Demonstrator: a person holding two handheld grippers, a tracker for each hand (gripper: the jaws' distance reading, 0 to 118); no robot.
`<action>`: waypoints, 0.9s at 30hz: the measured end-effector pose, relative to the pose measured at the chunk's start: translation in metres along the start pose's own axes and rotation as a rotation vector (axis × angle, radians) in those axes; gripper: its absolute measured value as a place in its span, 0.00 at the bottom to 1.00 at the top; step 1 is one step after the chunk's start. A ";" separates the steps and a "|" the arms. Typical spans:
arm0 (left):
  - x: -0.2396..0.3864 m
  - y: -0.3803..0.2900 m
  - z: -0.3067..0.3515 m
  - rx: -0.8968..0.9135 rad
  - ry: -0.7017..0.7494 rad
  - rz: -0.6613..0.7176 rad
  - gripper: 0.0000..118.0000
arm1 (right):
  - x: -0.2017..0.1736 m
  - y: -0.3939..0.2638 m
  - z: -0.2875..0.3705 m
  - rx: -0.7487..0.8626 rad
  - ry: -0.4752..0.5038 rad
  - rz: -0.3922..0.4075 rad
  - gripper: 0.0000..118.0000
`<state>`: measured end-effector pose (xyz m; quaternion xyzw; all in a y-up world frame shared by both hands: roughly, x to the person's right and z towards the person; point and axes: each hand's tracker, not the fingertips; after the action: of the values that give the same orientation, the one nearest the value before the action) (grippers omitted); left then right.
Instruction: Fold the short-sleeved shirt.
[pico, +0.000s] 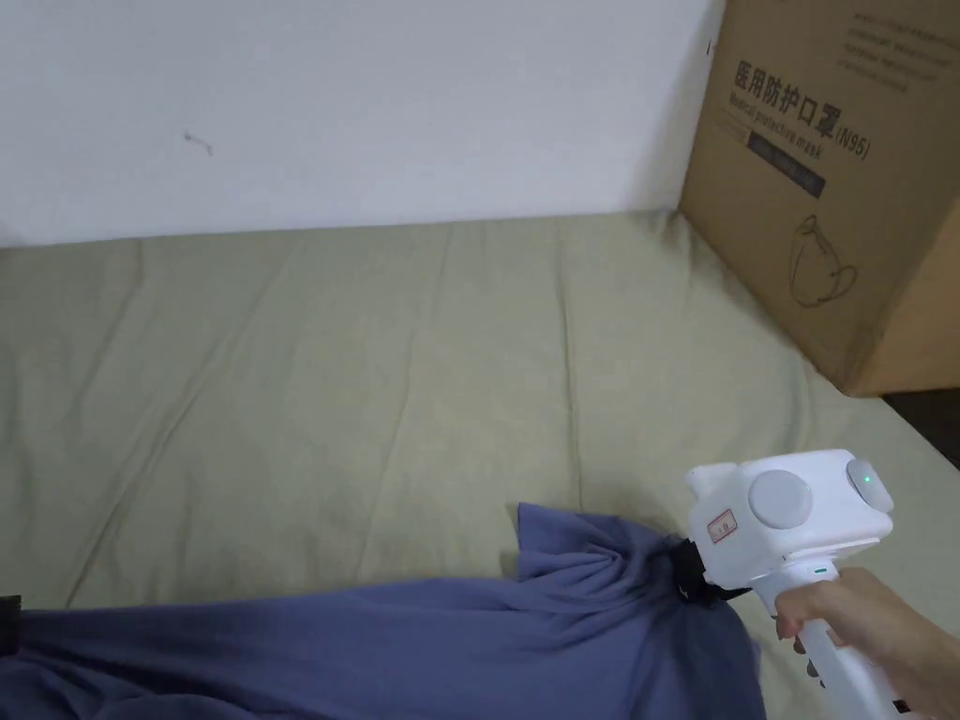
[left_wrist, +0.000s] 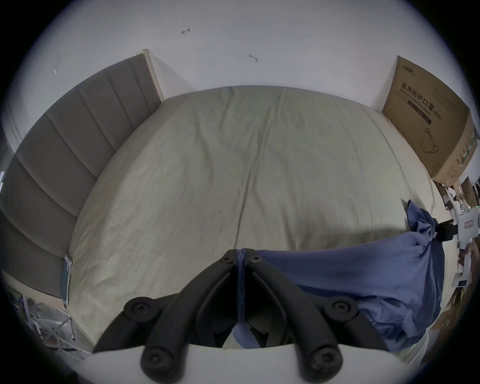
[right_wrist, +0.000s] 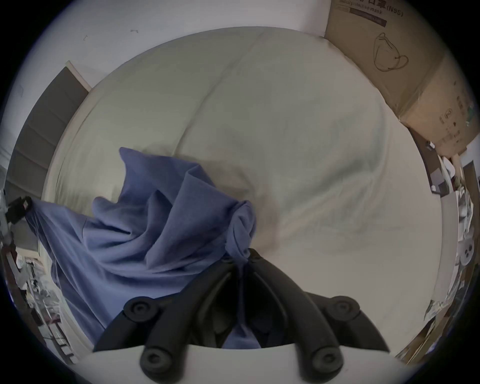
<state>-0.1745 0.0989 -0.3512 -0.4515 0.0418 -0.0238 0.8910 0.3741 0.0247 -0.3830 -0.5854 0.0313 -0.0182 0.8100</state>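
A blue short-sleeved shirt (pico: 394, 647) hangs stretched between both grippers over the near edge of the bed. My right gripper (pico: 689, 569), white with black jaws and held by a hand, is shut on a bunched corner of the shirt (right_wrist: 181, 220); in the right gripper view its jaws (right_wrist: 241, 258) pinch a twisted knot of cloth. In the left gripper view my left gripper (left_wrist: 241, 256) is shut on a thin fold of the shirt (left_wrist: 350, 280), which runs off to the right toward the other gripper (left_wrist: 446, 230). The lower part of the shirt is out of sight below the frame.
The bed has a wrinkled pale green sheet (pico: 375, 394), bare beyond the shirt. A large cardboard box (pico: 844, 187) stands on its far right corner against the white wall. A grey padded headboard (left_wrist: 65, 169) runs along the left side. Clutter lies on the floor to the right (right_wrist: 462, 233).
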 end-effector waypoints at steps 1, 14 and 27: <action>-0.002 0.001 0.001 -0.001 -0.004 -0.001 0.02 | -0.003 -0.003 0.004 -0.004 -0.009 0.011 0.02; -0.034 0.063 0.133 0.279 0.007 0.050 0.02 | 0.005 0.013 0.194 0.398 0.212 -0.199 0.02; -0.059 0.197 0.272 0.597 0.145 0.044 0.02 | -0.029 0.105 0.373 0.676 0.178 -0.113 0.02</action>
<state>-0.2066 0.4387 -0.3473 -0.1660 0.1062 -0.0477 0.9792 0.3710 0.4128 -0.3650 -0.2811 0.0616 -0.1234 0.9497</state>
